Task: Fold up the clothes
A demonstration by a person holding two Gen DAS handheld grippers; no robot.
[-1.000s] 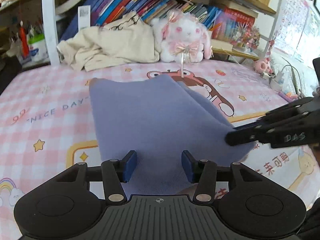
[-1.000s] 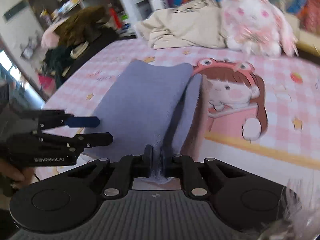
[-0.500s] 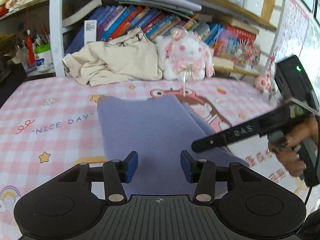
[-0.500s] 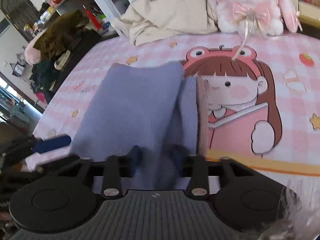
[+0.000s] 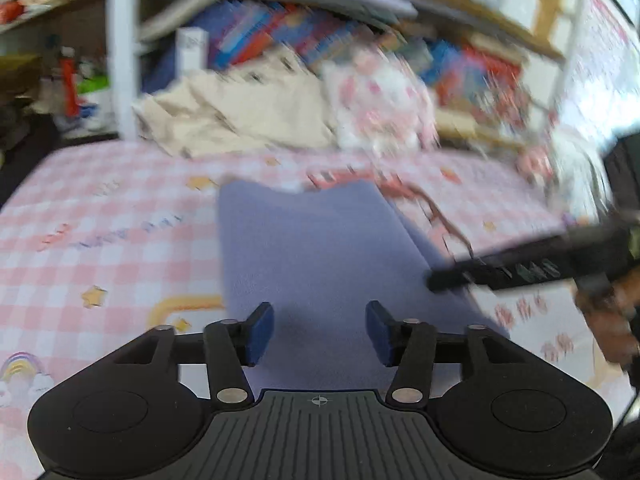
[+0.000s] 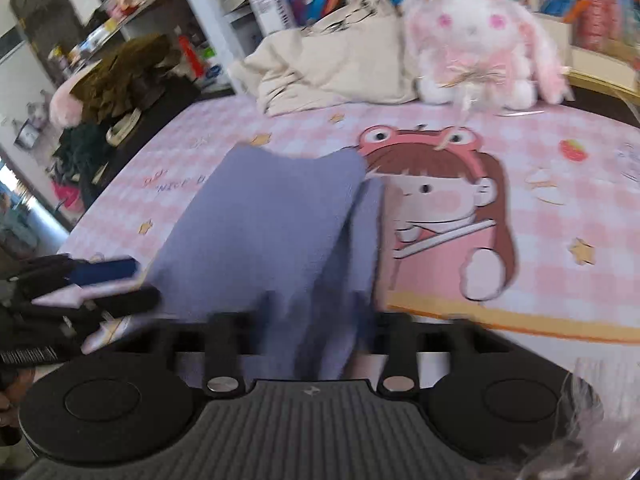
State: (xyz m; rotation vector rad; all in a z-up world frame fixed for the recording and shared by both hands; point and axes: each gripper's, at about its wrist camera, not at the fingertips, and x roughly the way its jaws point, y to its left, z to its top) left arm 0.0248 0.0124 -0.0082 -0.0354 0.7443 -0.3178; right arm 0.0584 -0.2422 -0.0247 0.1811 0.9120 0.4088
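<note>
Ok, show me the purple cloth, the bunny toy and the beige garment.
purple cloth [image 6: 272,216], right wrist view, middle of the top layer
bunny toy [image 6: 476,28], right wrist view, its face
beige garment [image 6: 336,64], right wrist view, its middle

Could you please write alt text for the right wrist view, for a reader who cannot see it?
A folded lavender garment lies on a pink checked cartoon bedsheet, its near end between the opening fingers of the right gripper. The left gripper reaches in from the left; a beige garment and plush bunny sit behind.
</note>
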